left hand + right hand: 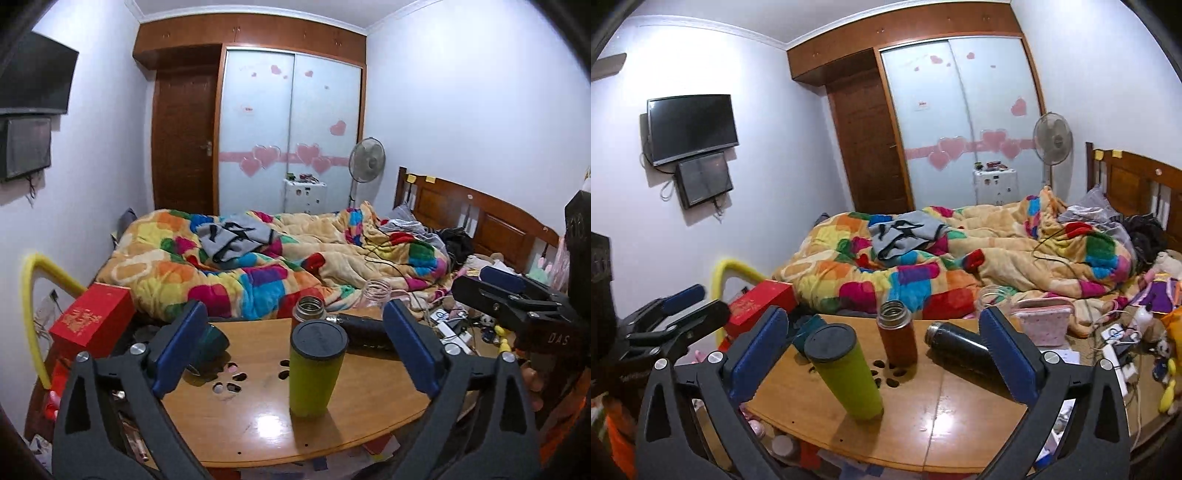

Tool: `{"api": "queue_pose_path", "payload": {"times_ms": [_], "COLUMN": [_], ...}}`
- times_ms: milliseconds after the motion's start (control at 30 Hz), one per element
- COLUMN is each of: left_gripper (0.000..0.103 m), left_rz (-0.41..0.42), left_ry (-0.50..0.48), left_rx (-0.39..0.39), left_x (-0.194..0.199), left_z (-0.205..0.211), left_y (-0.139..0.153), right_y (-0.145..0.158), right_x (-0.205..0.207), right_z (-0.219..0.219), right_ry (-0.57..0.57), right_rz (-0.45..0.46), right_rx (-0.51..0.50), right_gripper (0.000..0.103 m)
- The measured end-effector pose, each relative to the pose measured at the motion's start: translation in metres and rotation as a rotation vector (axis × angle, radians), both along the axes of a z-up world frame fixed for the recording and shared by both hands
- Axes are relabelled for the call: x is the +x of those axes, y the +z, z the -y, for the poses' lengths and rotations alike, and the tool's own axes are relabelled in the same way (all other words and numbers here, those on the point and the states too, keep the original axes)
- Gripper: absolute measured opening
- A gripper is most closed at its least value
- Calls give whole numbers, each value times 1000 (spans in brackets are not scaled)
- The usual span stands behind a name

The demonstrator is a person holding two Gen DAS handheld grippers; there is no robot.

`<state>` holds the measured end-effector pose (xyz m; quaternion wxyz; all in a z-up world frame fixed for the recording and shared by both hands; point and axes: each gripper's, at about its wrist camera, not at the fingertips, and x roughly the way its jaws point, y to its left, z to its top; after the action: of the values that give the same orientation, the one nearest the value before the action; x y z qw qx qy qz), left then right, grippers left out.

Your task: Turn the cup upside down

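- Cup point(317, 369) front and centre: a lime-green tumbler standing on the wooden table point(369, 417), its dark flat end facing up, near the front edge.
- Left gripper point(293, 352) spread wide, blue pads either side of the green cup with clear air between them and it, holding nothing.
- Right gripper point(882, 360) just as wide apart and empty, looking across the same table; the cup point(846, 373) sits left of centre in its view and leans with the lens.
- Each tool shows in the other's camera: the right one at the right edge of the left view, the left one at the left edge of the right view, both off the table's sides.
- Behind the cup, a brown bottle point(897, 334) stands upright with its steel mouth open.
- Right of that, a black flask point(960, 349) lies on its side on the tabletop.
- A teal cup point(210, 343) sits at the table's far left, partly hidden by the left gripper's pad.
- A red box point(92, 319) rests off the table's left corner.
- Beyond it all, a bed with a bright patchwork blanket point(258, 266).
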<state>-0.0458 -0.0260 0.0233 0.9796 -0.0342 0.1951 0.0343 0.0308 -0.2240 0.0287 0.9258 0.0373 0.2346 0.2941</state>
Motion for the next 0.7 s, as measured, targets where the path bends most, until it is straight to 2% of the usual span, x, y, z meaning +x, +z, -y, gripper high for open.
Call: {"api": "queue_pose_path", "payload": {"times_ms": [233,700], "left_gripper": [100,100], "left_rz": [23,22], "left_ry": [20,15], "left_rx": [25,2], "left_x": [-7,-3], "left_z": [8,8], "left_y": [-3,-3], "right_y": [-3,0], "right_x": [-11,-13], "right_z": [0,-3], "right_ry": [-35,-41], "right_rz": [18,56], "right_rx": [-31,-51], "right_gripper": [103,103]}}
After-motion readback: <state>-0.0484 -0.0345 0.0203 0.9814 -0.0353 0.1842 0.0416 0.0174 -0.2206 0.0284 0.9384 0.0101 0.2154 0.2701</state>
